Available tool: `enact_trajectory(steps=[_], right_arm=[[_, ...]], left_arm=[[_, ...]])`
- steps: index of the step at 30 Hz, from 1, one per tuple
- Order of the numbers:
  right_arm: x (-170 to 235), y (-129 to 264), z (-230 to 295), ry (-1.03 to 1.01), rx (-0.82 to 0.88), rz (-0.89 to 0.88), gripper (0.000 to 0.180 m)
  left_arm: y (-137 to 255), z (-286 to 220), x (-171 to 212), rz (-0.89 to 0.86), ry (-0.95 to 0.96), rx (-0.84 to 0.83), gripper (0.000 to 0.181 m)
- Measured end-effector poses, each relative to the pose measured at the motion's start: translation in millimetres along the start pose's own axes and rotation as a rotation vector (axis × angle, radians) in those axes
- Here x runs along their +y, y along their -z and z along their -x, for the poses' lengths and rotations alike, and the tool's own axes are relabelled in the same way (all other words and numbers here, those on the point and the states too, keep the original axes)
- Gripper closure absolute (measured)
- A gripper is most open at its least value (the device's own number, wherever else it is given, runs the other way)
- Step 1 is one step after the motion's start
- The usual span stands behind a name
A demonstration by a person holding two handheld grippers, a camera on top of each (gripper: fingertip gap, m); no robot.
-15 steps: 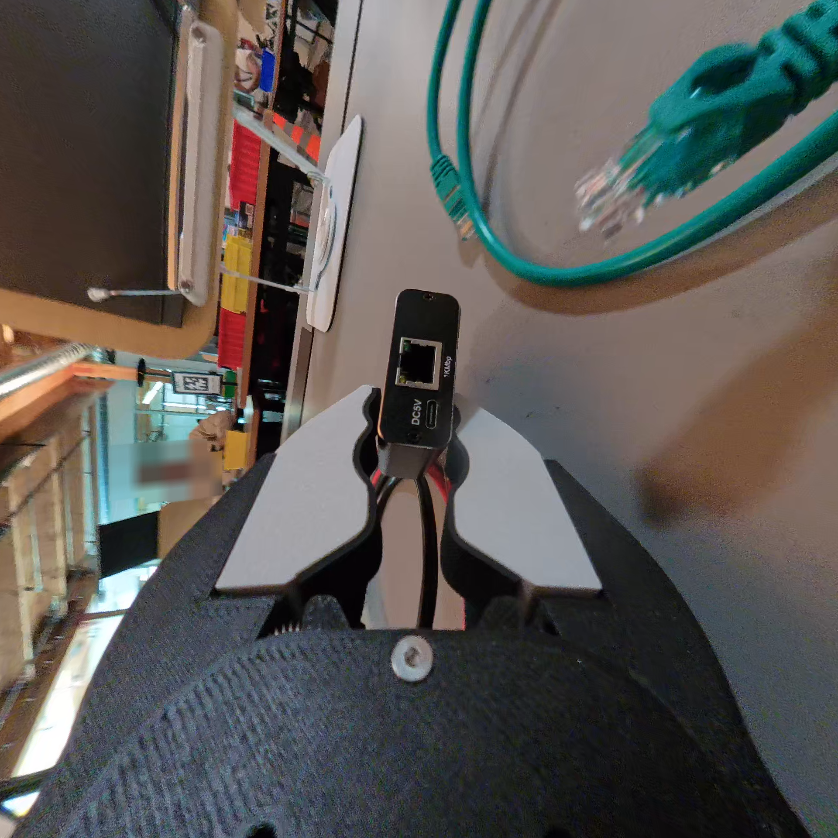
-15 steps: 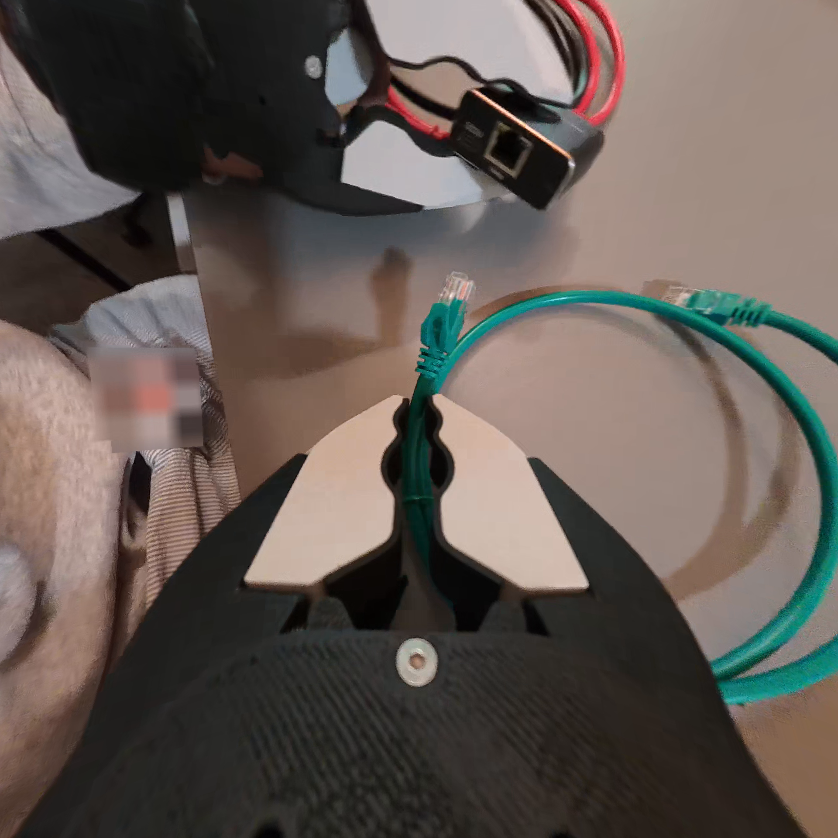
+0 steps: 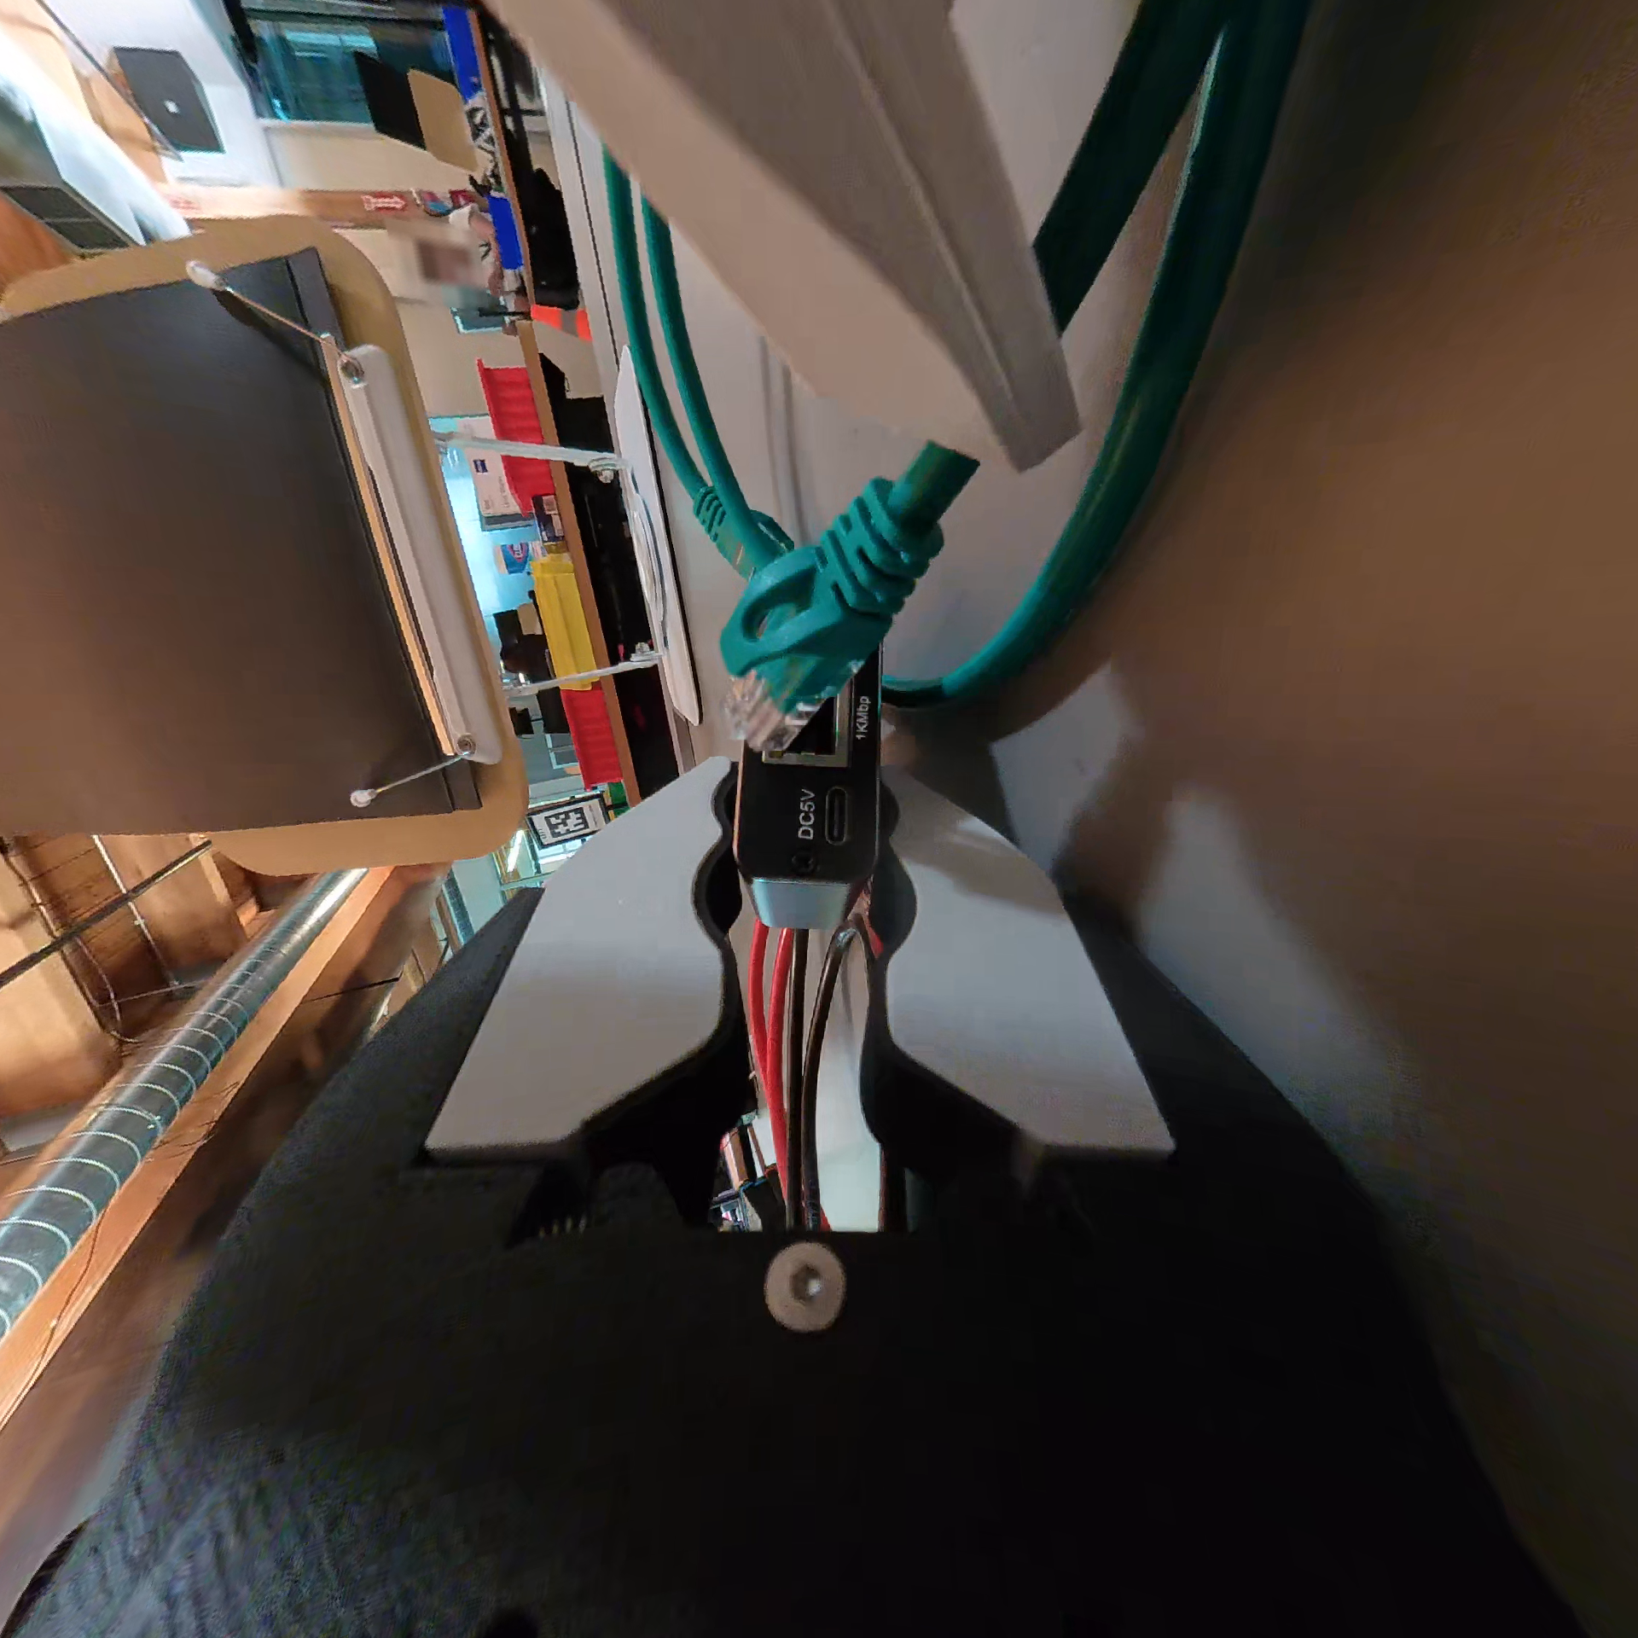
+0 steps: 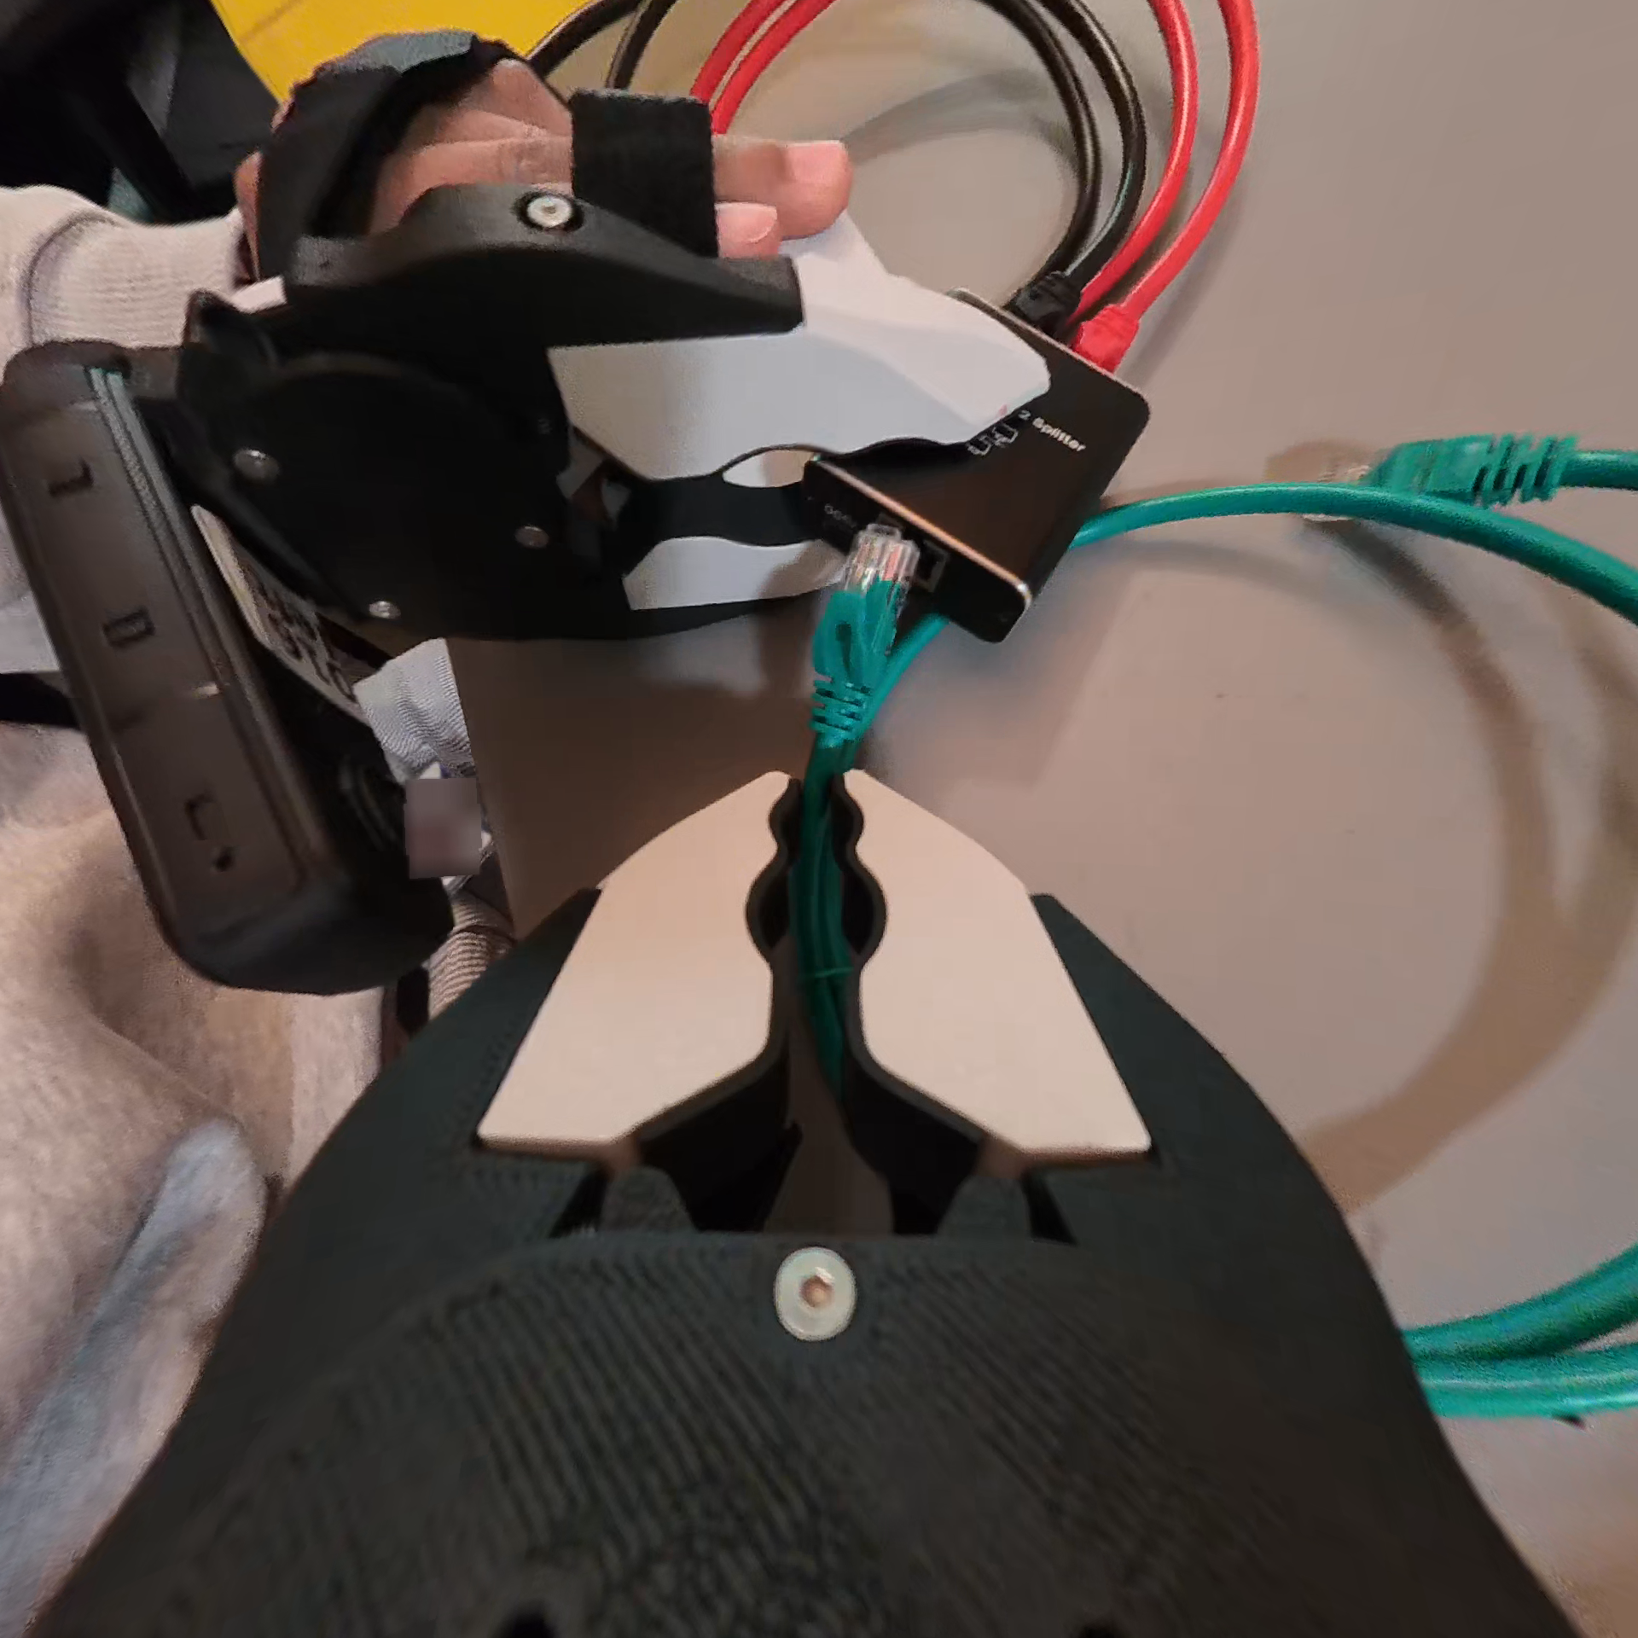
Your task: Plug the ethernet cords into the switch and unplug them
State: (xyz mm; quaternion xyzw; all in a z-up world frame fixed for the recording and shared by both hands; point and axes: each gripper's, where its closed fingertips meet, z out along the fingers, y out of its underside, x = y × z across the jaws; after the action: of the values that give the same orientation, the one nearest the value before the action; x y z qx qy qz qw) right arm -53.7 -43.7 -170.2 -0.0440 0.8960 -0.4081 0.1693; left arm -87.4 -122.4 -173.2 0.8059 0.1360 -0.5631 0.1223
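Observation:
My left gripper (image 3: 807,780) is shut on the small black switch (image 3: 802,820), which it holds above the grey table; it also shows in the right wrist view (image 4: 984,505). My right gripper (image 4: 815,784) is shut on the green ethernet cord (image 4: 829,895). The cord's clear plug (image 4: 877,558) sits right at the switch's front port, its tip touching the opening; it also shows in the left wrist view (image 3: 771,700). Red and black cords (image 4: 1179,159) are plugged into the switch's back. The green cord's other plug (image 4: 1454,465) lies loose on the table.
The green cord loops over the table (image 4: 1285,842) to the right. A person's hand (image 4: 620,151) holds the left gripper at the upper left. A white stand base (image 3: 651,541) and a dark screen (image 3: 177,567) stand at the table's far side.
The two grippers have come together. The green plug, which was well away from the switch, now sits at its front port. Both grips are unchanged.

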Motion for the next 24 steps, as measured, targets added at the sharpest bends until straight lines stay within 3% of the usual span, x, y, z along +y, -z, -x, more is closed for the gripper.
enact_trajectory(steps=[18,24], right_arm=[[2.5,-4.3,2.5,-0.149,-0.07,0.015,0.171],[-1.2,-1.3,8.2,-0.362,-0.217,-0.031,0.174]], left_arm=[[0.4,-2.5,1.8,0.028,-0.102,-0.013,0.156],[1.4,-2.3,0.3,0.033,-0.182,-0.04,0.155]])
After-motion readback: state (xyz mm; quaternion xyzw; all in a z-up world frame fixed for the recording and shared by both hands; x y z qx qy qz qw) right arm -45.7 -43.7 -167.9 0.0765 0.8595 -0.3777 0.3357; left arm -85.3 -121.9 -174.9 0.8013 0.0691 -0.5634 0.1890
